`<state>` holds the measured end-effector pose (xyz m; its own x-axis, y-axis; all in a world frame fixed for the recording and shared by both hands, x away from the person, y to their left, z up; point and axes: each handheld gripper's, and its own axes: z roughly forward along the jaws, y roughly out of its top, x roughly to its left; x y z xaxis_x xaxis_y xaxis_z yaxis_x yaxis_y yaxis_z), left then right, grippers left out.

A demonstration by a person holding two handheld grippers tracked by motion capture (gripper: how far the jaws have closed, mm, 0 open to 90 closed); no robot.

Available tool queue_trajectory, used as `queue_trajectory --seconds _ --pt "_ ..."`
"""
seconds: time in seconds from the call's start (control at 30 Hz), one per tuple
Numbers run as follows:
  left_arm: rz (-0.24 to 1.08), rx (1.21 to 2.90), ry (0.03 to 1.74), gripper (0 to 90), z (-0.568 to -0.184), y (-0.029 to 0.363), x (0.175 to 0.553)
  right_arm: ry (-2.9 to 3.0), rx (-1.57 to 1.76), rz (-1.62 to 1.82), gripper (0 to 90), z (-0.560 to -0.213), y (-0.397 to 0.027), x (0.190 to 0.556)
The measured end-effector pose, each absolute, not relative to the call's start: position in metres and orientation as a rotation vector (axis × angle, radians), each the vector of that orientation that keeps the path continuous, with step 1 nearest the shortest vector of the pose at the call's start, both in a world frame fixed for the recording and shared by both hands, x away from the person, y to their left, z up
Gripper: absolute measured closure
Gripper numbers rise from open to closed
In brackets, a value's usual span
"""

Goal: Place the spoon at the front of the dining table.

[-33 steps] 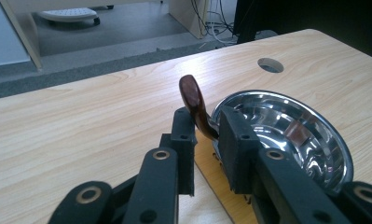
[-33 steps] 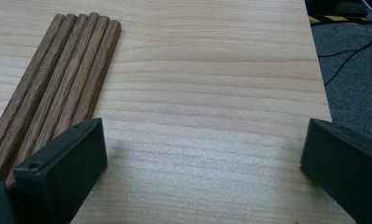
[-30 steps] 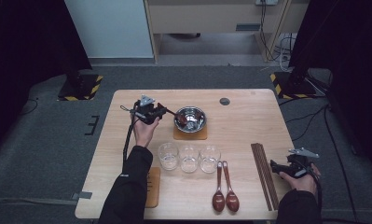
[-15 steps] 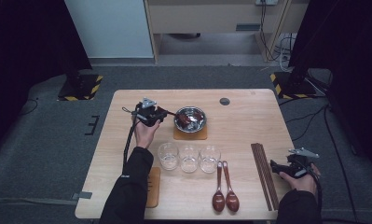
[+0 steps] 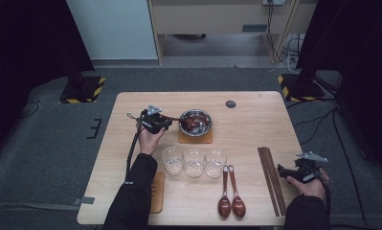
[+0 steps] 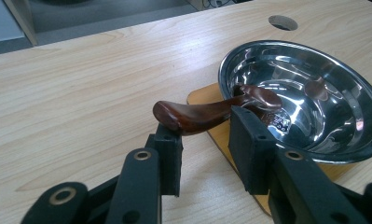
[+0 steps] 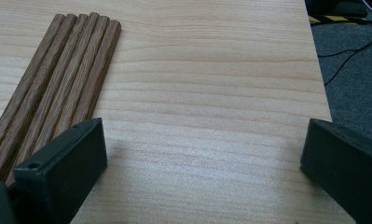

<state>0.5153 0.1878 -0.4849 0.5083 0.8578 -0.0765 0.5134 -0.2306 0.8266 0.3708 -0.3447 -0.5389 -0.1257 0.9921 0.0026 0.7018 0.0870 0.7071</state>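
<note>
Steel bowl [image 6: 309, 93] holds the wooden spoon's [image 6: 207, 112] scoop, handle over the rim. My left gripper [image 6: 204, 140] jaws have just been opening, pads off the handle between them. Right gripper [image 7: 202, 163] spread wide beside the chopsticks [image 7: 58, 84].

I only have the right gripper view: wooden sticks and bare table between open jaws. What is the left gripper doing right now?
Observer: The left gripper is at a metal bowl. A brown spoon has its handle between the jaws, which have just been opening.
Operator: Is that spoon in the bowl?
Observer: Its head lies inside, and the handle sticks out over the rim.
Operator: What else is near my sticks?
Observer: Two spoons lie on the table to the left of the chopsticks, just on the near side of three glasses.
</note>
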Motion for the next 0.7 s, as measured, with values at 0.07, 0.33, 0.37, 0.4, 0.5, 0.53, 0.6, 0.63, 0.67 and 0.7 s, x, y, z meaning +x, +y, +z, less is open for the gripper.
queue_trajectory --seconds 0.07,0.33,0.37,0.4,0.5,0.53,0.6,0.63,0.67,0.7 --pt "0.500 1.896 1.131 63.7 -0.488 0.188 0.515 1.884 1.662 0.783 0.3 -0.539 -0.345 0.371" --pt "0.481 1.912 1.137 62.3 -0.497 0.188 0.514 1.885 1.662 0.783 0.3 -0.539 -0.345 0.371" --pt "0.479 1.912 1.139 62.3 -0.498 0.188 0.513 1.884 1.664 0.783 0.3 -0.539 -0.345 0.371" --pt "0.476 1.915 1.138 62.2 -0.500 0.188 0.513 1.885 1.664 0.783 0.3 -0.539 -0.345 0.371" --pt "0.468 1.930 1.141 61.2 -0.502 0.188 0.513 1.885 1.662 0.783 0.3 -0.539 -0.345 0.371" --pt "0.468 1.930 1.140 61.0 -0.503 0.188 0.513 1.884 1.662 0.783 0.3 -0.539 -0.345 0.371" --pt "0.464 1.931 1.144 59.9 -0.503 0.188 0.512 1.884 1.664 0.783 0.3 -0.539 -0.345 0.371" --pt "0.463 1.935 1.143 59.2 -0.504 0.188 0.512 1.884 1.663 0.783 0.3 -0.539 -0.345 0.371" --pt "0.467 1.938 1.145 58.4 -0.504 0.188 0.512 1.884 1.662 0.783 0.3 -0.539 -0.345 0.371" --pt "0.468 1.936 1.148 57.8 -0.504 0.188 0.511 1.885 1.662 0.783 0.3 -0.539 -0.345 0.371"
